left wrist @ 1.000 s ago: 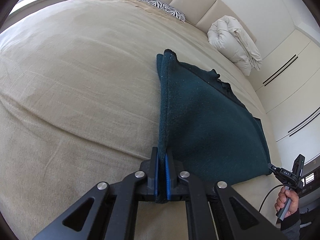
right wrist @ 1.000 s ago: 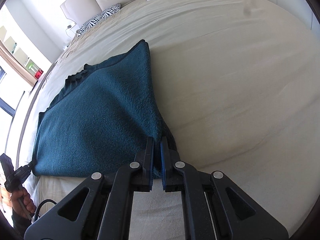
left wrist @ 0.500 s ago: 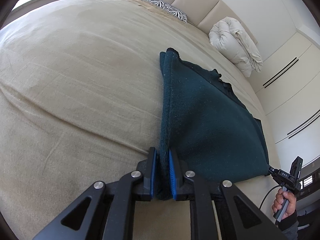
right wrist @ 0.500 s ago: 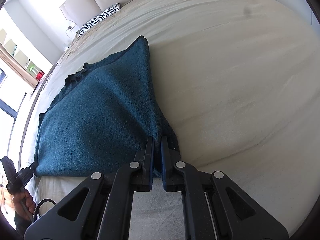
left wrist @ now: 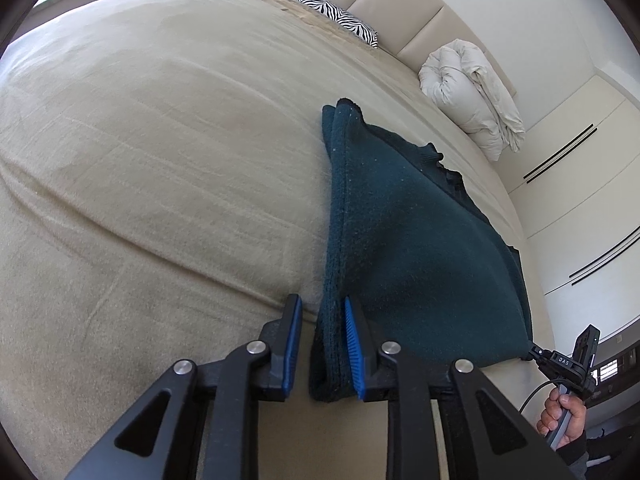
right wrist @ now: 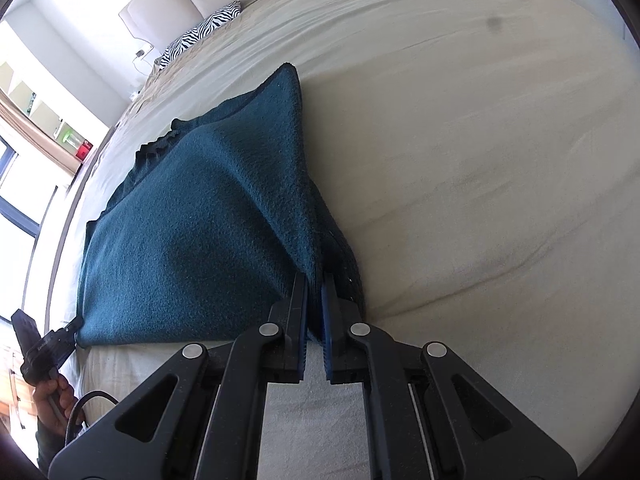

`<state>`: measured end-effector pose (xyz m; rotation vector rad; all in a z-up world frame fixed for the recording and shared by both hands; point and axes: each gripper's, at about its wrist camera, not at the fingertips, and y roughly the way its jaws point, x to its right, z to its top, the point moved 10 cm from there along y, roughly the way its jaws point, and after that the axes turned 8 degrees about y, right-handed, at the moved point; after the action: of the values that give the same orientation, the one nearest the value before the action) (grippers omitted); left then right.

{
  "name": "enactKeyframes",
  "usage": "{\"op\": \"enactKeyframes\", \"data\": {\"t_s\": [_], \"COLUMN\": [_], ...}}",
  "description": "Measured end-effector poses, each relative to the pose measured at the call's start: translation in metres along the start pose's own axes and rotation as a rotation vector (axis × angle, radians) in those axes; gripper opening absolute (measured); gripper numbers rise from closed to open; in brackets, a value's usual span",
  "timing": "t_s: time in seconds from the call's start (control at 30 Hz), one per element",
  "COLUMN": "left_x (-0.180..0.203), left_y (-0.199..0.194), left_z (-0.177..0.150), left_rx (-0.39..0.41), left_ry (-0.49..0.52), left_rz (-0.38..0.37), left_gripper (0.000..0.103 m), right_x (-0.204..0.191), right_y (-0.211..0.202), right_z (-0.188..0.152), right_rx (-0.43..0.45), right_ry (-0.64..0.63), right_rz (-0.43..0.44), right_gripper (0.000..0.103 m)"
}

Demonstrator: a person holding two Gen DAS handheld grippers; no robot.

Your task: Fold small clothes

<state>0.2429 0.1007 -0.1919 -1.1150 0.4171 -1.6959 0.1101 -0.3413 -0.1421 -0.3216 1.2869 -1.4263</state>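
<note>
Left wrist view: the left gripper point(left wrist: 320, 344) points down at the near edge of the bed point(left wrist: 160, 160). Its jaws have just been opening and now stand narrowly apart. The folded corner of a dark teal cloth point(left wrist: 420, 260) sits between them; it lies against the right blue pad point(left wrist: 354, 352), while a gap shows beside the left pad point(left wrist: 292, 344), so the pads no longer press it.

The cloth lies folded on the bed's near edge, stretched between the two grippers, its long fold running away from the camera toward the headboard point(left wrist: 400, 4). At the cloth's other near corner, a hand point(left wrist: 564, 420) holds the right gripper point(left wrist: 532, 354), seen small at the lower right of this view. A zebra pillow point(left wrist: 332, 14) and a rolled white duvet point(left wrist: 472, 92) lie at the head of the bed.

In the right wrist view, the right gripper point(right wrist: 315, 320) has its jaws closed tight on its corner of the cloth point(right wrist: 200, 220), with fabric pinched between the pads. The cloth rises in a ridge from that grip. At the lower left, the other hand point(right wrist: 52, 396) grips the left gripper point(right wrist: 74, 326) at the far corner.
</note>
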Motion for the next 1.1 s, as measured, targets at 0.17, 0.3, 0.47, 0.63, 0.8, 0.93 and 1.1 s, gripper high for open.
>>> {"op": "enactKeyframes", "data": {"t_s": [0.17,0.3,0.47,0.63,0.8,0.93,1.1], "left_x": [-0.001,0.0,0.001,0.002,0.013,0.057,0.116], "left_y": [0.002,0.003,0.001,-0.01,-0.06,-0.064,0.001], "left_z": [0.001,0.002,0.001,0.002,0.021,0.057,0.091], "left_rx": [0.001,0.001,0.002,0.014,0.13,0.188,0.174], "left_ry": [0.005,0.008,0.004,-0.002,0.07,0.204,0.315], "left_rz": [0.005,0.001,0.003,0.022,0.126,0.105,0.051], "left_gripper": [0.024,0.024,0.026,0.034,0.042,0.058,0.058], "right_x": [-0.001,0.001,0.004,0.001,0.004,-0.033,-0.125], "right_y": [-0.001,-0.001,0.005,0.002,-0.035,-0.06,-0.012], "right_z": [-0.003,0.005,0.01,0.01,0.027,0.05,0.062], "right_rx": [-0.003,0.025,0.035,0.021,0.138,0.205,0.076], "right_ry": [-0.016,0.003,0.007,-0.035,-0.064,-0.028,-0.01], "right_rz": [-0.005,0.024,0.021,-0.004,-0.115,0.049,0.286], "right_gripper": [0.005,0.005,0.006,0.009,0.042,0.048,0.047]}}
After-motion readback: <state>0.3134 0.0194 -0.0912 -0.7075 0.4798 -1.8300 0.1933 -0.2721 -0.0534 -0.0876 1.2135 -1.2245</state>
